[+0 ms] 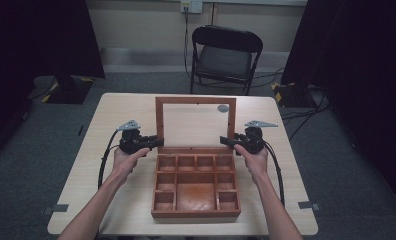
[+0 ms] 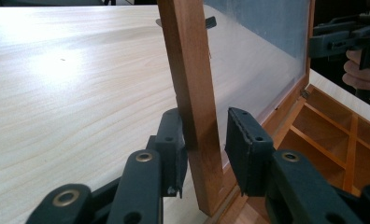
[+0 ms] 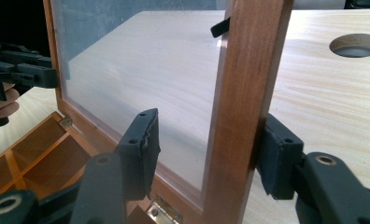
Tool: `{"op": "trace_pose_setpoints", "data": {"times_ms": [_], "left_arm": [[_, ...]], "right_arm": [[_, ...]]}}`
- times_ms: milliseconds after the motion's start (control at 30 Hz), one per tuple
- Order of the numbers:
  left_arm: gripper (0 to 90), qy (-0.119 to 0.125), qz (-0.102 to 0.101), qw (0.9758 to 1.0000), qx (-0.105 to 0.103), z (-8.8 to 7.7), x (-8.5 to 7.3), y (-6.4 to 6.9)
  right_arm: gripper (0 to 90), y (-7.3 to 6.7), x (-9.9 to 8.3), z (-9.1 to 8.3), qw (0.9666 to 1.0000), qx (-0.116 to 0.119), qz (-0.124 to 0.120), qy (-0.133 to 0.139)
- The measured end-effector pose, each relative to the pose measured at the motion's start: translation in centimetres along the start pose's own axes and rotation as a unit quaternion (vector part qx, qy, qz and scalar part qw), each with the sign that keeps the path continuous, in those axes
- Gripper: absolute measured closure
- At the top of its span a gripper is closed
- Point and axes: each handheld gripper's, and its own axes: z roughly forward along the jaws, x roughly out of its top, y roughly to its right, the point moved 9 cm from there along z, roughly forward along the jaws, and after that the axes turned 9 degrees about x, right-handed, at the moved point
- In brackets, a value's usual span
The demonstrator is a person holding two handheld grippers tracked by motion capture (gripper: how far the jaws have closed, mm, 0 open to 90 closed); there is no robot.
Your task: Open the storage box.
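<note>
**Hinged glass lid, standing open, taken by its side rails**

The hinged glass lid [image 1: 159, 120] stands upright at the back edge of the compartment box [image 1: 196, 214], which sits in the middle of the table [image 1: 121, 110].

The left gripper [image 2: 206, 128] has closed in on the lid's left rail, just above the box. One pad lies flat on the wood and the other sits hard up on the glass side. I take that for a pinch.

The right gripper [image 3: 206, 135] straddles the right rail at the same height with its jaws spread. The outer pad touches the wood and the inner pad stands clear in front of the pane [image 3: 141, 70].

To my eye the wooden frame is stiff and light and will swing freely on its small brass hinges [image 3: 167, 212]. The pane is the fragile part, smooth and slippery. The rails are the place to hold, low down and level on both sides, so the frame doesn't twist. Lowered unchecked, it could slam onto the box.
</note>
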Motion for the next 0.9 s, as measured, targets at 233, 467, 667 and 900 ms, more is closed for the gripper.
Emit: {"op": "trace_pose_setpoints", "data": {"times_ms": [233,467,667,900], "left_arm": [[65.7,-0.001,-0.009,1.0000,0.000,0.4,-0.1,-0.2],[62.8,-0.002,-0.014,0.9999,-0.003,0.7,0.2,-0.4],[62.9,-0.002,-0.014,0.9999,0.006,1.0,0.2,-0.5],[63.2,-0.001,-0.020,0.9998,0.005,1.2,0.4,-0.8]], "right_arm": [[47.5,0.5,-0.1,0.4,1.0000,-0.008,0.004,0.002],[49.6,0.8,-0.1,0.6,0.9998,-0.016,0.009,0.002],[49.8,1.1,0.0,0.8,0.9996,-0.014,0.024,0.009],[49.4,1.2,0.3,0.9,0.9995,-0.019,0.025,0.009]]}}
